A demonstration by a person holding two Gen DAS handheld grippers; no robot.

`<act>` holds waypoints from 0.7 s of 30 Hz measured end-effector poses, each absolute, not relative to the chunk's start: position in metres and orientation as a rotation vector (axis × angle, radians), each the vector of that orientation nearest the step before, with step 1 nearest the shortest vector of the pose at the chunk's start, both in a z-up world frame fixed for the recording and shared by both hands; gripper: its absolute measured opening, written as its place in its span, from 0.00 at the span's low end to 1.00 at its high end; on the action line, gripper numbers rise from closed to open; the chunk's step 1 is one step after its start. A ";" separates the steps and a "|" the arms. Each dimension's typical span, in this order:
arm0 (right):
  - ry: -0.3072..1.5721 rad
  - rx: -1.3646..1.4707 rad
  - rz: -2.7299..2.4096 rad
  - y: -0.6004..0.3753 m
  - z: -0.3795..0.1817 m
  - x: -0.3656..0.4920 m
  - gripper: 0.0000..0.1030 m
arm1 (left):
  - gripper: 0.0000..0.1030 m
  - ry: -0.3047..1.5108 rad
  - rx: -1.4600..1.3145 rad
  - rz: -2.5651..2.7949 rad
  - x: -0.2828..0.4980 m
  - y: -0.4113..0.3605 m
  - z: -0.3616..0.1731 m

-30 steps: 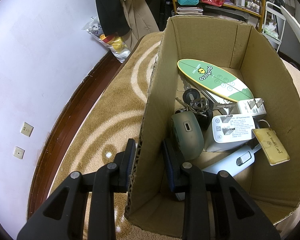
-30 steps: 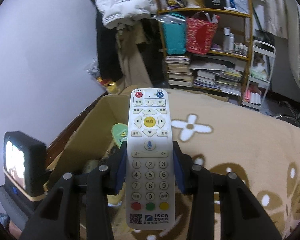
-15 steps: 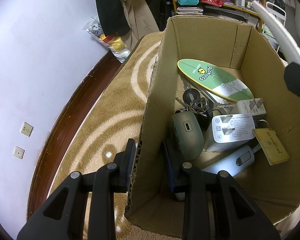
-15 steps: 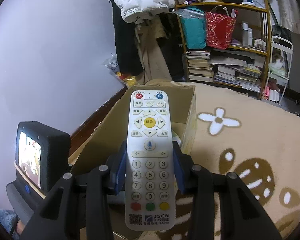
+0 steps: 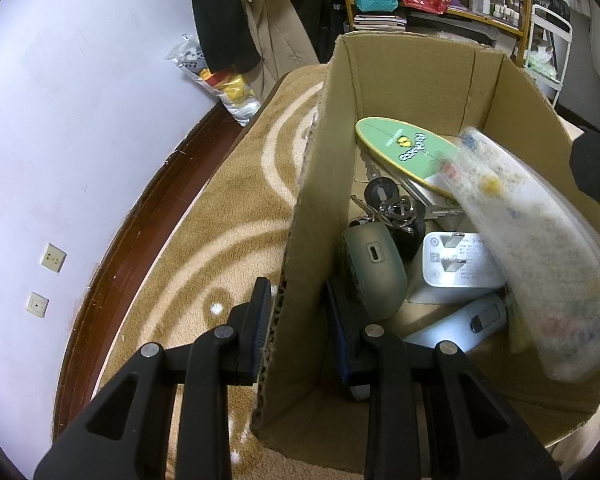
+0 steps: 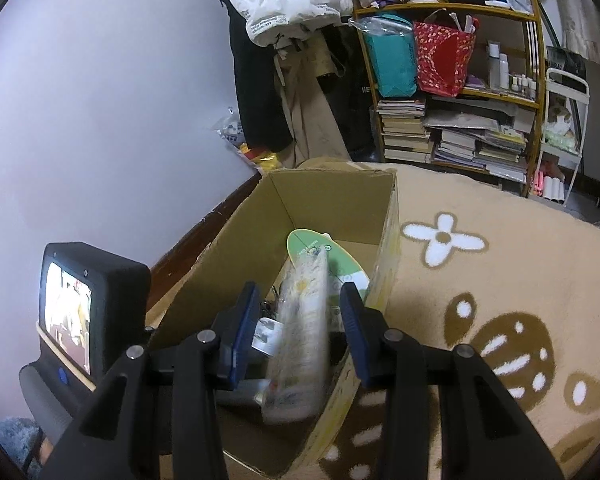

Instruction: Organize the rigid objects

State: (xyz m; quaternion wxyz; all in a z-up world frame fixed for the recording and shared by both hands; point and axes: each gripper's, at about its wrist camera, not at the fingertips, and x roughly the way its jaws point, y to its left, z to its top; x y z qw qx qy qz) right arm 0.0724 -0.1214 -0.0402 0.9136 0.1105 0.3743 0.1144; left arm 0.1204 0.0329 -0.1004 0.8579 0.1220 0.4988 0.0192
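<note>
Right wrist view: right hand-held gripper [image 6: 296, 320] now spread open, blurred remote [image 6: 300, 344] released above cardboard box [image 6: 340, 196], no longer clamped.

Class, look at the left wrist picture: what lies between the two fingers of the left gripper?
In the left wrist view, the near side wall of the cardboard box stands between the fingers of the left gripper, one finger outside the box, one inside.

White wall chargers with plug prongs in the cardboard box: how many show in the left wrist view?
1. One white wall charger lies mid-box, right of the grey-green oval device. The blurred white remote control, falling past, may hide another.
</note>
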 end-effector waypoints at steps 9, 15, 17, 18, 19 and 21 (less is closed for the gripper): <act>0.780 0.232 0.169 -0.132 -0.036 0.060 0.57 | 0.29 1.047 0.229 0.043 0.120 0.038 -0.099; 0.778 0.240 0.119 -0.145 -0.033 0.047 0.70 | 0.31 1.001 0.232 0.057 0.112 0.037 -0.092; 0.766 0.240 0.094 -0.152 -0.030 0.040 0.76 | 0.36 0.982 0.233 0.054 0.107 0.036 -0.087; 0.761 0.238 0.083 -0.155 -0.029 0.037 0.78 | 0.38 0.975 0.232 0.049 0.105 0.035 -0.086; 0.756 0.236 0.070 -0.158 -0.027 0.033 0.80 | 0.41 0.964 0.231 0.046 0.103 0.034 -0.083; 0.750 0.236 0.053 -0.164 -0.026 0.028 0.84 | 0.45 0.942 0.232 0.043 0.099 0.034 -0.079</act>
